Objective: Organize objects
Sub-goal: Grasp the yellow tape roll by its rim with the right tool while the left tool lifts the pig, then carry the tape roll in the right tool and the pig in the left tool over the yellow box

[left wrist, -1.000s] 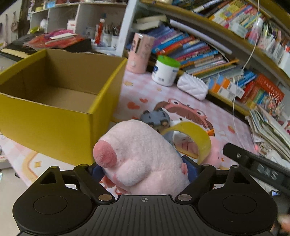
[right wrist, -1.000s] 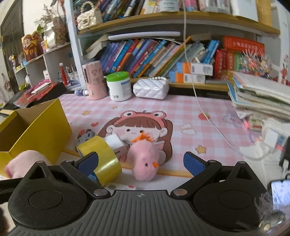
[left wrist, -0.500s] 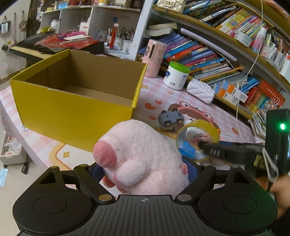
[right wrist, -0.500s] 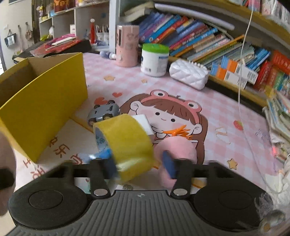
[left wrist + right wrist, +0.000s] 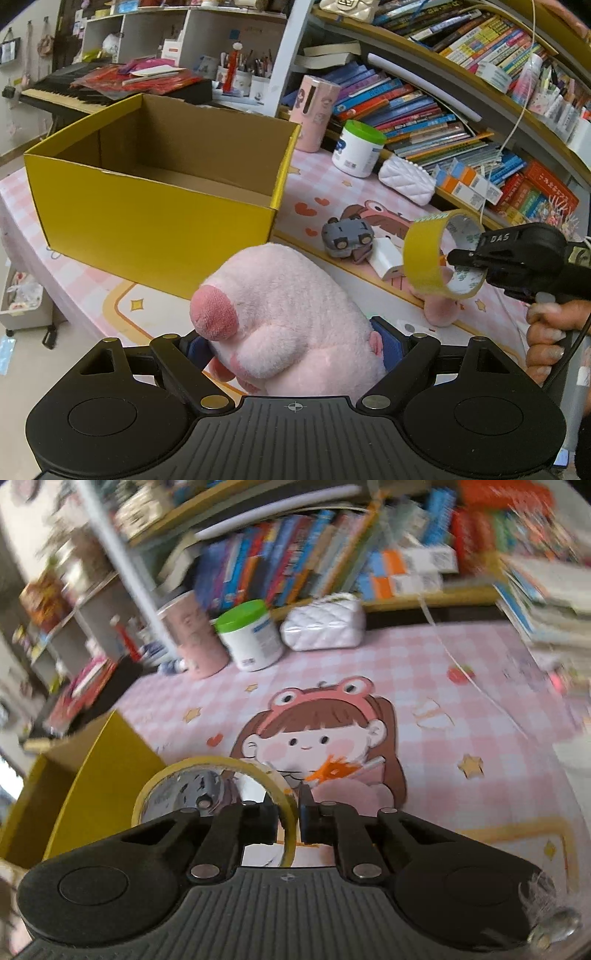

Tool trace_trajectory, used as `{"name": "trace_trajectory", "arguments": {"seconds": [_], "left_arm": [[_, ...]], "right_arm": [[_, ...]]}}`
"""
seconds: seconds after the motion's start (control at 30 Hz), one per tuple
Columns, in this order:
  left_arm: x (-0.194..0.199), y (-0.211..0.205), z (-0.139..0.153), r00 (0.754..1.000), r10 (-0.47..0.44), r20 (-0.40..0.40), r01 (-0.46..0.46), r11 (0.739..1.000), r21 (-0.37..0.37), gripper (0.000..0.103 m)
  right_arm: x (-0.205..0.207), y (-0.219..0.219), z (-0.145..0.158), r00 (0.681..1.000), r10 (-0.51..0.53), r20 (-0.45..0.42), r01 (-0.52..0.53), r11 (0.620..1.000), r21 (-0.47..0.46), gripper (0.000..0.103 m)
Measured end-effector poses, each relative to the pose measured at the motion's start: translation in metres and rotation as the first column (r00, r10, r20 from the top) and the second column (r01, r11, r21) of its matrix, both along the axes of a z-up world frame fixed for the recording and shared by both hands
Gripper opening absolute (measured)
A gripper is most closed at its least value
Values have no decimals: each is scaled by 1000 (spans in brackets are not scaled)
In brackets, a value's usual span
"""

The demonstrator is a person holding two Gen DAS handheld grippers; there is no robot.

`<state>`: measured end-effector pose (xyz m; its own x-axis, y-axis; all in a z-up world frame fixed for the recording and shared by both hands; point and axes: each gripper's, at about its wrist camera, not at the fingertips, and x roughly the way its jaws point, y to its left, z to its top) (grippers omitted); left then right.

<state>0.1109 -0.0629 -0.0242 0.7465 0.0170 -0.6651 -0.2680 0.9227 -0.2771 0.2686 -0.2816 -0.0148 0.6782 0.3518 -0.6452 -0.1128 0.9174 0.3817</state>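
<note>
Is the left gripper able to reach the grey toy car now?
Probably not yet: the left gripper is shut on the pink plush toy, which fills its jaws. The grey toy car lies uncovered beyond.

The right hand-held gripper (image 5: pixel 291 818) clamped (and lifted) the tape roll (image 5: pixel 218 794).

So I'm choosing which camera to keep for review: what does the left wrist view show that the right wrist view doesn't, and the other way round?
Only the left wrist view shows the left tongs holding the pink plush toy, the grey toy car, the white charger and the person's hand.

Only the right wrist view shows the cartoon girl's full face on the mat.

Both show the right tongs pinching the wall of the yellow tape roll, the yellow box, the green-lidded tub and the white quilted purse.
</note>
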Motion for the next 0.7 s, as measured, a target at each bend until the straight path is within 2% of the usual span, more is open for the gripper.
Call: {"name": "trace_trajectory", "arguments": {"seconds": [0.13, 0.27, 0.5, 0.7], "left_arm": [[-2, -2, -2, 1000, -9, -4, 9, 1000, -4, 87], [-6, -2, -2, 1000, -11, 4, 11, 1000, -13, 87], [-11, 0, 4, 995, -72, 68, 73, 997, -14, 87], [-17, 10, 12, 984, -127, 121, 130, 991, -19, 87]], "right_arm": [[-5, -14, 2, 998, -52, -29, 54, 996, 77, 9], [-10, -27, 3, 992, -89, -85, 105, 974, 199, 9], [-41, -34, 28, 992, -129, -7, 127, 961, 244, 9], [-75, -24, 42, 989, -149, 20, 141, 963, 230, 9]]}}
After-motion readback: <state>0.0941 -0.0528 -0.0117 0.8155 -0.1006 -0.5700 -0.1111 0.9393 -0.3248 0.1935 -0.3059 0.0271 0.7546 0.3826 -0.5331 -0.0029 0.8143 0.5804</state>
